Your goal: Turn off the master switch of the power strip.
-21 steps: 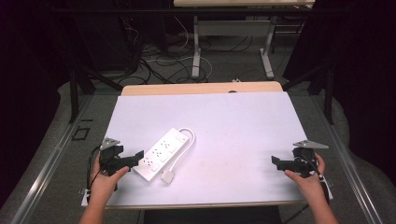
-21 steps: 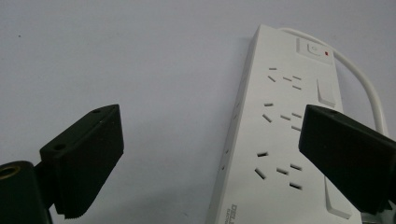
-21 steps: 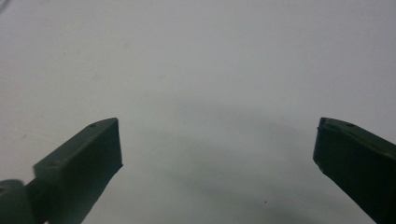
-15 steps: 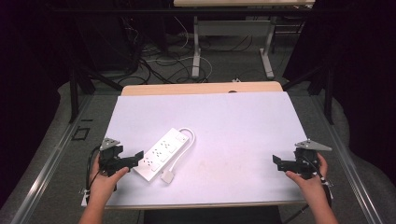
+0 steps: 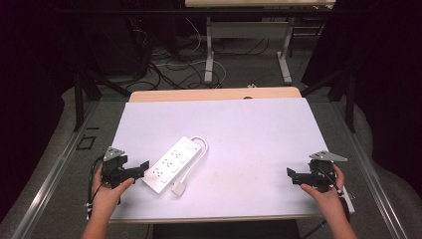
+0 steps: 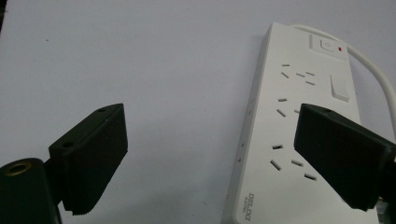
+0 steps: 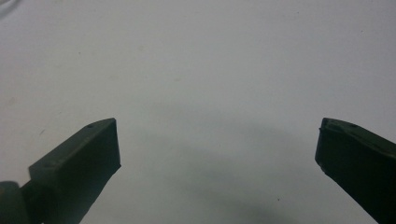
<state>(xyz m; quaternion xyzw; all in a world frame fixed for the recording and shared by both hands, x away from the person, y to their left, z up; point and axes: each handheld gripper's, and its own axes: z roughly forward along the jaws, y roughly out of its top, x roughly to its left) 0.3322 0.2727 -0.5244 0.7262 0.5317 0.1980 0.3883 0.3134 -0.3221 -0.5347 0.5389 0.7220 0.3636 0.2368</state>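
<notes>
White table cover carries your power strip left of centre (cord looped, plug beside its near end). Your left gripper, jaws spread, sits just beside the strip, perhaps touching; your right gripper, also spread, stays well apart from it

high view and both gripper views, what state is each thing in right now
white plastic power strip: lying flat on the table, sockets up and empty, near the left gripper.
white cord: loops round the strip's far end; its white plug lies loose on the table.
left gripper: jaws open, holding nothing, one jaw over the strip.
right gripper: jaws open, holding nothing, over bare table.
white table: flat, bearing the strip.
</notes>
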